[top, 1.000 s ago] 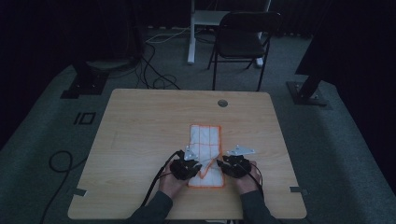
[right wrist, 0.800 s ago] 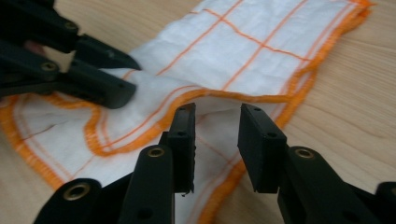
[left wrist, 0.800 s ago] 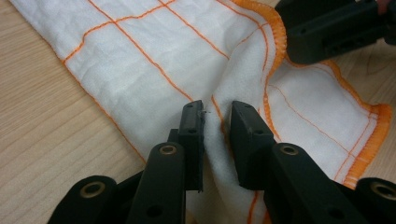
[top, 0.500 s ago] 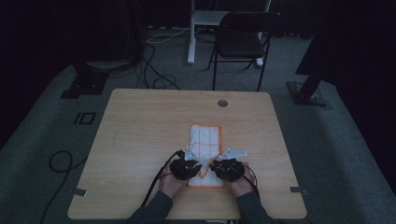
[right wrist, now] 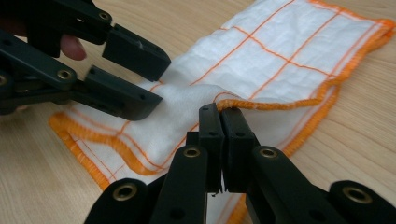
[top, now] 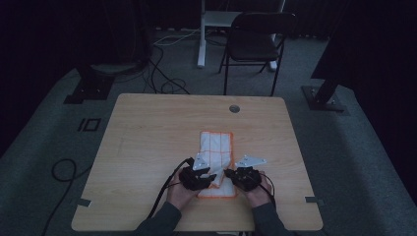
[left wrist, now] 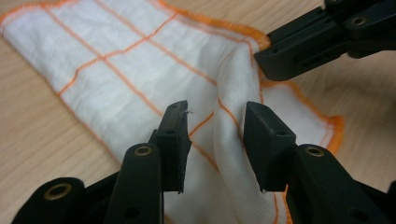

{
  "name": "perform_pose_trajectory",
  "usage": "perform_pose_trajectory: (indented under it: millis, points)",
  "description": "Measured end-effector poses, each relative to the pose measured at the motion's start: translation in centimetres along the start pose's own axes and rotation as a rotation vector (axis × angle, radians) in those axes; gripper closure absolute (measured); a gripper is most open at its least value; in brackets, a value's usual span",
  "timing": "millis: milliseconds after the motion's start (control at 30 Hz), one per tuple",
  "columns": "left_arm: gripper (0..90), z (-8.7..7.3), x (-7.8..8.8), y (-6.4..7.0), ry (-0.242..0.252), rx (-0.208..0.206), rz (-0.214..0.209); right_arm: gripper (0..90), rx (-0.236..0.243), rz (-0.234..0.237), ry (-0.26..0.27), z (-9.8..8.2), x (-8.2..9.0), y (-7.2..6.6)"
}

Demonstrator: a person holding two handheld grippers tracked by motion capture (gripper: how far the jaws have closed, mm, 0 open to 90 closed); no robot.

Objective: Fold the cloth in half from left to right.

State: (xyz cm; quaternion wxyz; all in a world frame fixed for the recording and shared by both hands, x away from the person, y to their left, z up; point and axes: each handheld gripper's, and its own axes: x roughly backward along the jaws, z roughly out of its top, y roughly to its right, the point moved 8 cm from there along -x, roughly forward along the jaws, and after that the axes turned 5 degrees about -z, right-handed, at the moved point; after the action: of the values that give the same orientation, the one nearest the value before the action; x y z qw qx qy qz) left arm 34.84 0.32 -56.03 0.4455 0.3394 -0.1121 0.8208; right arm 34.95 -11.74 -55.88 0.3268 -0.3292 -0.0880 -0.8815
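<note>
Pinching the cloth's orange hem, the right gripper (right wrist: 219, 114) has its jaws pressed together on a raised fold of the white, orange-checked cloth (top: 216, 147); they have just been closing, and the fabric is caught between the pads. Just beside it, the left gripper (left wrist: 212, 123) stands about half open, its jaws having just widened, with a lifted ridge of the cloth passing between them but no pad pressing on it, so it looks freshly let go. In the high view both hands (top: 184, 194) sit at the near end of the cloth, which lies folded in a long strip on the wooden table (top: 147, 128), its far end flat toward the table's middle. My reading is that a fold is being worked and the grip is being handed from left to right at the near hem. The next move likely calls for the left gripper to find a new hold on the hem, well apart from the right one, so the layer can be lifted evenly without bunching. Compared with a second ago, the right hand has drawn inward toward the left one over the near edge. Farther back, a dark chair (top: 255, 34) stands on the floor beyond the table.
</note>
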Motion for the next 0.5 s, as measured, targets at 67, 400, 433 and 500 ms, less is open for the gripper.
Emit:
perform_pose_trajectory:
  millis: [67, 400, 433, 500]
  points:
    - [61.2, 0.0, -0.3, 0.1, -0.005, -0.002, 0.003, 88.3, -0.003, 0.0, 0.005, 0.0, 0.3, 0.1]
    - [63.3, -0.2, -1.7, 0.0, -0.049, -0.011, 0.049, 87.6, -0.003, 0.001, 0.027, 0.0, 1.4, -0.1]
    - [63.4, -0.3, -1.9, 0.0, -0.059, -0.015, 0.051, 87.3, -0.004, 0.003, 0.036, 0.1, 1.6, 0.0]
    - [63.4, -0.5, -2.2, 0.1, -0.076, -0.024, 0.056, 86.8, -0.016, 0.02, 0.055, 0.4, 1.9, 0.0]
